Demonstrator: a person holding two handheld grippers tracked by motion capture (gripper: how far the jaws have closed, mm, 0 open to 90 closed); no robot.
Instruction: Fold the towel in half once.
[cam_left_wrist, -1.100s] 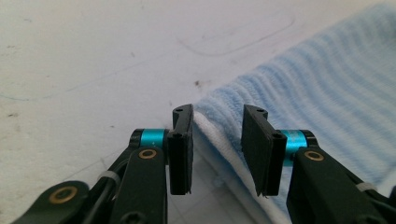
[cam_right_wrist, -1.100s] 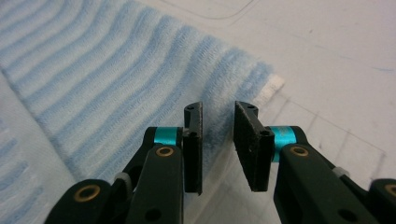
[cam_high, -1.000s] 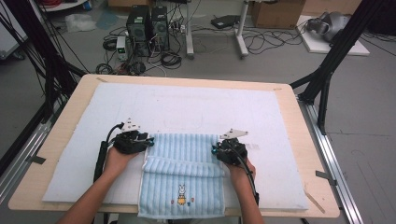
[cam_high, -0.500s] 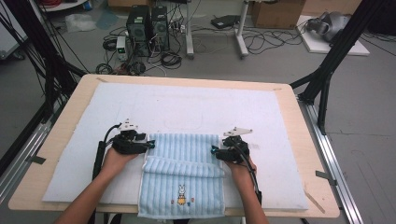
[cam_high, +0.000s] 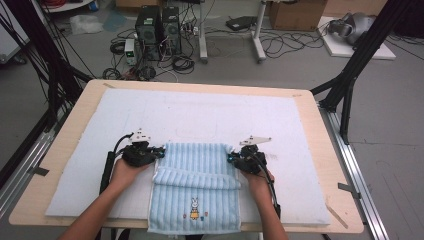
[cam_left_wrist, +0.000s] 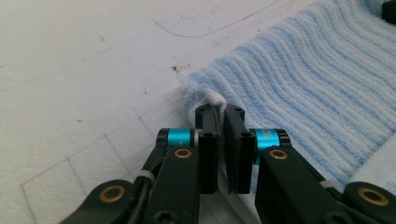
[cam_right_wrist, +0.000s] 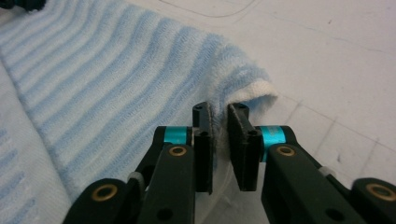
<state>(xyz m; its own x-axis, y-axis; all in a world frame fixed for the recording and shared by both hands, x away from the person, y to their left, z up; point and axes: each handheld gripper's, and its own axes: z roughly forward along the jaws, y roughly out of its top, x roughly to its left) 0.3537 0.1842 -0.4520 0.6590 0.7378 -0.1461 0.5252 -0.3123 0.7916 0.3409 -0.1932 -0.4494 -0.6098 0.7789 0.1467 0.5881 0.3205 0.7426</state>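
A light blue striped towel (cam_high: 195, 170) with a small rabbit motif (cam_high: 194, 207) lies at the table's near edge, with a fold ridge across its middle. My left gripper (cam_high: 160, 151) sits at the towel's far left corner. In the left gripper view the towel (cam_left_wrist: 303, 79) has its white hem pinched in that gripper (cam_left_wrist: 220, 112). My right gripper (cam_high: 231, 158) is at the far right corner. In the right gripper view the towel (cam_right_wrist: 116, 70) has its curled edge clamped in that gripper (cam_right_wrist: 219, 112). Both pairs of jaws have just been closing on the cloth.
A white mat (cam_high: 200, 115) covers the wooden table (cam_high: 327, 150); the towel's near end hangs over the front edge. Black frame posts (cam_high: 350, 75) stand at the table's sides. Computers (cam_high: 157, 25) and cables lie on the floor beyond.
Both hands stay at the towel's far corners with hardly any shift. The towel lies as it did before.
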